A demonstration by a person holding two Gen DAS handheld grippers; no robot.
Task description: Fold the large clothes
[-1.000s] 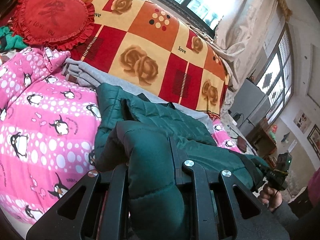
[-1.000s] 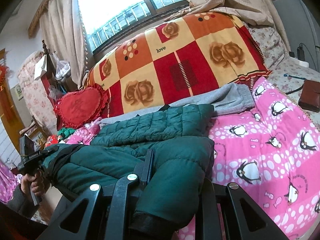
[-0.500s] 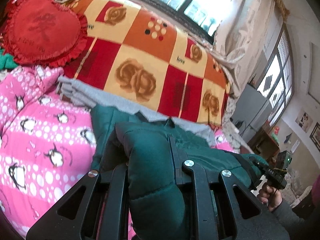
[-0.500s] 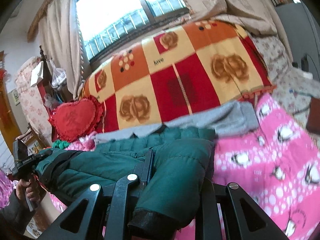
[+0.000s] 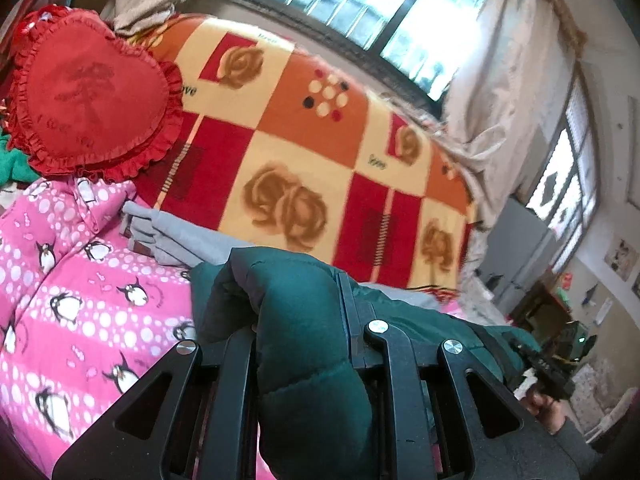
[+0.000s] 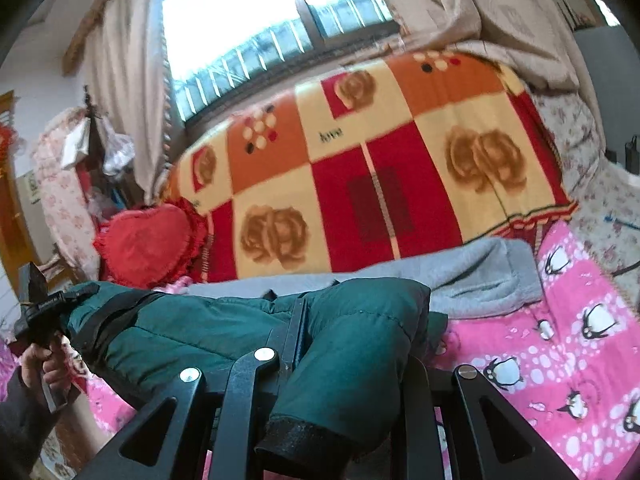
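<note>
A dark green padded jacket is held up off the bed between two hand-held grippers, stretched from one to the other. The left gripper has its jaws pinched tight on a thick fold of the jacket at one end, the cloth bulging over and between the black fingers. The right gripper is clamped the same way on the other end, where a sleeve with a black cuff hangs down between its fingers. In the right-hand camera the person's left hand shows at the far end of the jacket, gripping its handle; in the left-hand camera the right hand shows likewise.

Just behind the jacket lies a grey garment, flat on the pink penguin-print blanket that spreads under and beside the jacket. Beyond the grey garment rises a red, orange and cream checked blanket with roses, and a red heart-shaped cushion leans beside it. A window with pale curtains stands behind.
</note>
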